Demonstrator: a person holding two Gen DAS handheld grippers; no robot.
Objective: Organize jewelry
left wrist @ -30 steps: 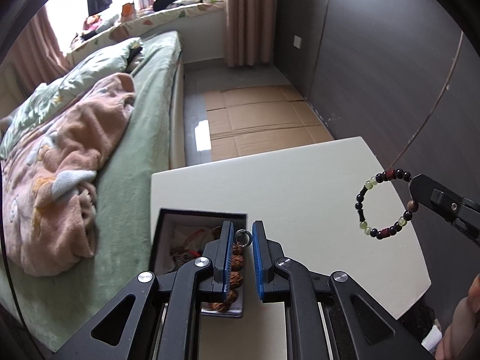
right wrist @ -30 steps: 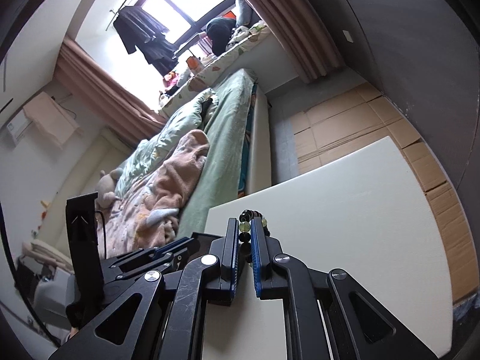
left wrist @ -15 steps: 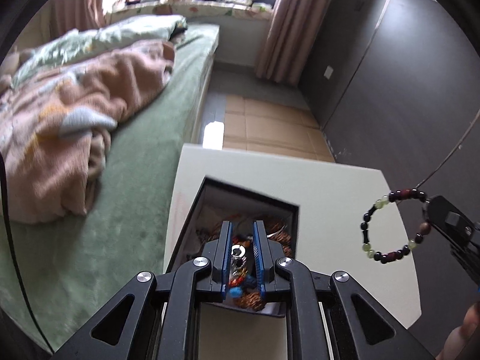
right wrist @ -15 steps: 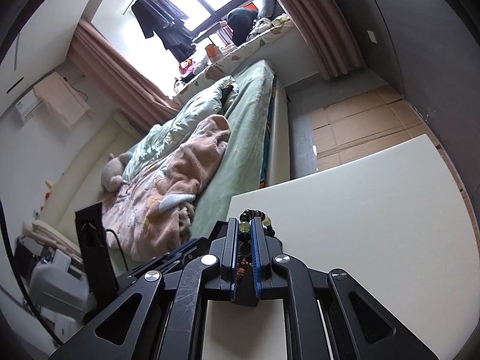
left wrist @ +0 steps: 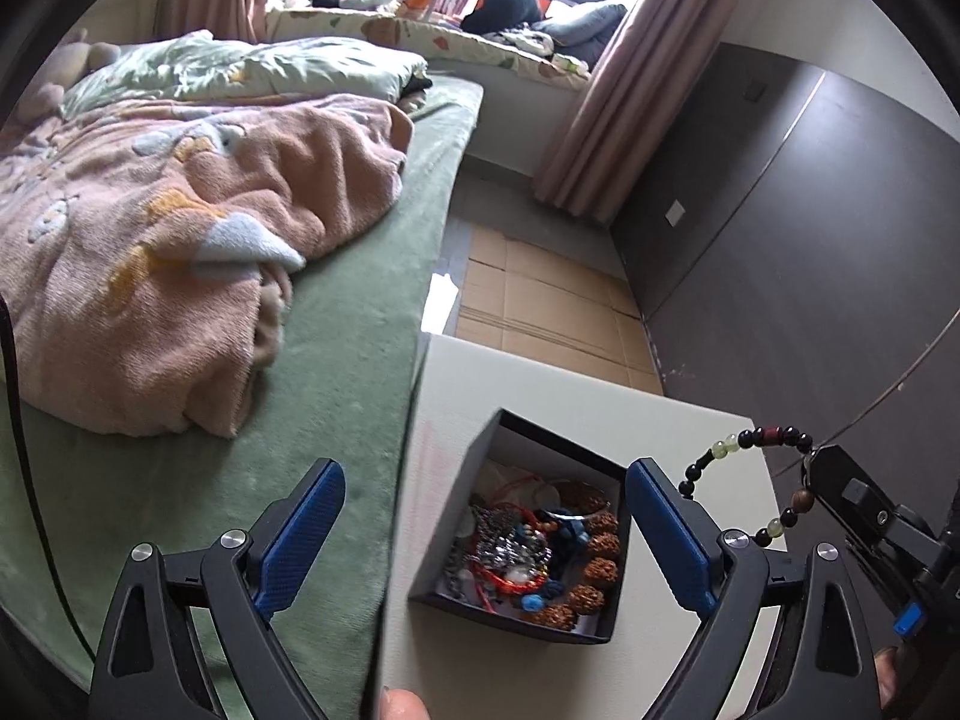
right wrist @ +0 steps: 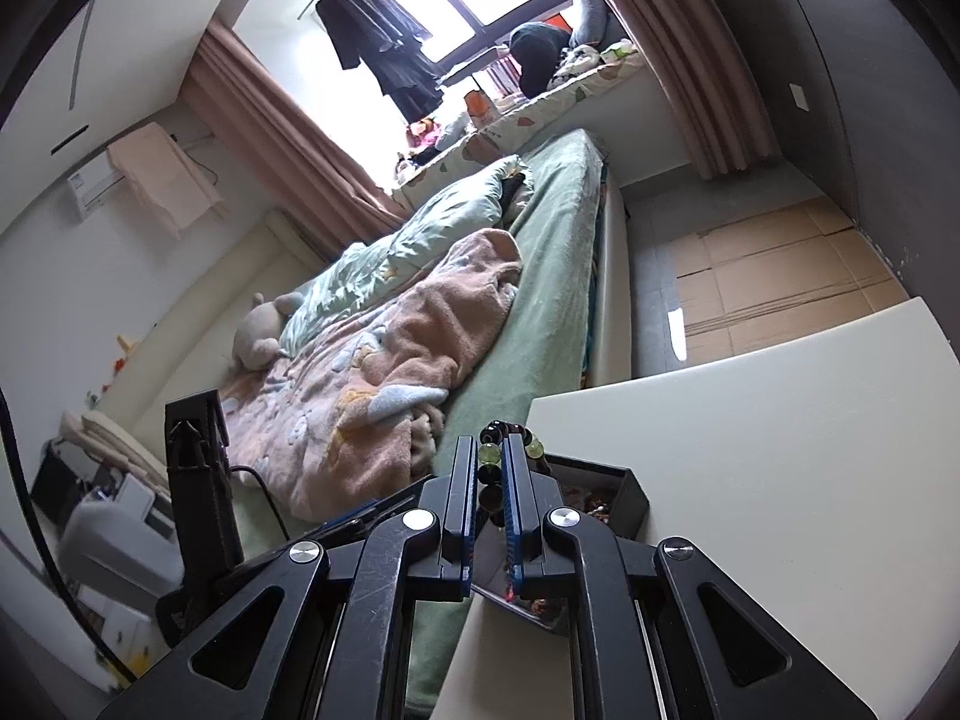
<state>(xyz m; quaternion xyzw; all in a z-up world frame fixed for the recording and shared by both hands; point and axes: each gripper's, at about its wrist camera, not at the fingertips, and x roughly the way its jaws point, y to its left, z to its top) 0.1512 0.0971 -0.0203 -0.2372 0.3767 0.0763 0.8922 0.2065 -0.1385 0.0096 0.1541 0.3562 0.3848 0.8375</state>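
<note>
Bracelet [left wrist: 774, 480] hangs clamped in your right gripper [right wrist: 487, 483], just right of the black box [left wrist: 540, 462] and above the table [left wrist: 672, 420]. Your left gripper [left wrist: 483, 540], jaws opening and empty, straddles the box; carry the bracelet leftward over it.

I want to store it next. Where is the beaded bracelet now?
The beaded bracelet hangs in the air from the shut right gripper, at the right of the left wrist view, just right of the black jewelry box on the white table.
</note>
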